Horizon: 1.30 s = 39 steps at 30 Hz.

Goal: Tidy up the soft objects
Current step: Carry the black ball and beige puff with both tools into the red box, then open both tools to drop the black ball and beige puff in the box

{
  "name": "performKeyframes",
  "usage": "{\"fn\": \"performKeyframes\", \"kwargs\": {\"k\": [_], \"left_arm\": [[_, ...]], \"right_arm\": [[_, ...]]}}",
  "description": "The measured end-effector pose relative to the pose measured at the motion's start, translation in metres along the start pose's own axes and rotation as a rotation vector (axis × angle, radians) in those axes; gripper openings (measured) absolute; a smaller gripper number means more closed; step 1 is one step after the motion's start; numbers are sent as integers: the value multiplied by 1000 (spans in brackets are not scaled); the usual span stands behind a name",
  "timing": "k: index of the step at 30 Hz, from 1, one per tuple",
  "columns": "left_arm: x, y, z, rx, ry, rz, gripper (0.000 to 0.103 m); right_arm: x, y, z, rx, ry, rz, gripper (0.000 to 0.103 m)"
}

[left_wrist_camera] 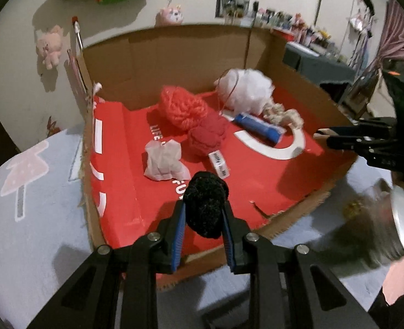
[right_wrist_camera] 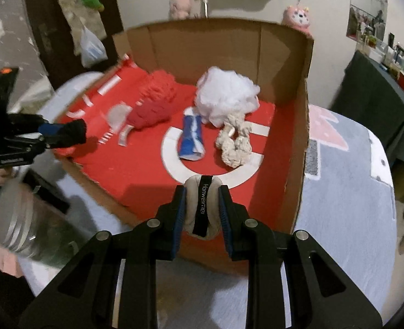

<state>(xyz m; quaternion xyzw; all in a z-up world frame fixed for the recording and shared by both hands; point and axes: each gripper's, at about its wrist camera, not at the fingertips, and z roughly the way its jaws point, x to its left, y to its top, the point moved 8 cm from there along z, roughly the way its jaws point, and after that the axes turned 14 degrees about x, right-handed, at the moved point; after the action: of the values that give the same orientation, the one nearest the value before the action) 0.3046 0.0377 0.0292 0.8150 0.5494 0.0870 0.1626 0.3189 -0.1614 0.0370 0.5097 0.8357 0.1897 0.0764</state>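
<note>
The left gripper (left_wrist_camera: 205, 213) is closed part-way on a fuzzy black ball (left_wrist_camera: 206, 203), its blue-lined fingers (left_wrist_camera: 178, 235) pressing both sides of it over the near edge of a cardboard box (left_wrist_camera: 174, 52). The right gripper (right_wrist_camera: 202, 213) is closed nearly all the way on a small beige padded item (right_wrist_camera: 200, 208) crossed by a black strap printed with a word that looks like "Hanweirei", also held over the box's near edge. The box has brown walls and a red printed floor (left_wrist_camera: 256, 172) with large white lettering, only fragments of which, such as "LIFE", can be read. Lying on that floor are a crumpled white cloth (left_wrist_camera: 165, 161), two skeins of red yarn (left_wrist_camera: 193, 118) touching each other, one with a white paper label (left_wrist_camera: 219, 164) whose print is too small to read, a white mesh bath pouf (left_wrist_camera: 244, 89), a blue and white tube-shaped pack (left_wrist_camera: 259, 127) just beside the pouf, and a cream knotted rope (right_wrist_camera: 233, 142) near the right wall. The box sits on a pale grey tabletop (left_wrist_camera: 37, 205) patterned with a pink mushroom. A blurred jar with a metal lid (left_wrist_camera: 388, 219) stands between the two grippers, outside the box. Pink plush toys (left_wrist_camera: 50, 45) hang on the wall behind.
</note>
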Motion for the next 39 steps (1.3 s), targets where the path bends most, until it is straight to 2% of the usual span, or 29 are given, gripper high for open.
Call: {"fn": "performKeyframes", "kwargs": {"k": [3, 6, 9, 15, 25, 29, 32, 35, 37, 39], "left_arm": [[6, 5, 13, 43, 26, -16, 27], [12, 6, 22, 75, 42, -28, 27], [15, 4, 30, 102, 63, -31, 27], [15, 5, 32, 103, 70, -24, 29], [12, 9, 35, 103, 81, -9, 36], [12, 10, 35, 100, 76, -7, 38], [11, 9, 34, 96, 76, -2, 42], [7, 9, 27, 71, 64, 7, 52], [4, 9, 21, 46, 62, 14, 63], [2, 8, 12, 14, 68, 14, 69]], "right_arm": [[-1, 6, 9, 31, -62, -19, 23], [-1, 11, 15, 55, -65, -11, 23], [2, 13, 21, 79, -112, -42, 23], [0, 11, 37, 135, -156, -56, 23], [0, 9, 44, 154, -191, -70, 27], [3, 10, 47, 161, -200, -82, 31], [5, 9, 48, 164, -195, -93, 41], [9, 10, 44, 150, -196, -99, 50], [11, 11, 38, 134, -201, -101, 54], [11, 12, 32, 119, -203, -90, 62]]}}
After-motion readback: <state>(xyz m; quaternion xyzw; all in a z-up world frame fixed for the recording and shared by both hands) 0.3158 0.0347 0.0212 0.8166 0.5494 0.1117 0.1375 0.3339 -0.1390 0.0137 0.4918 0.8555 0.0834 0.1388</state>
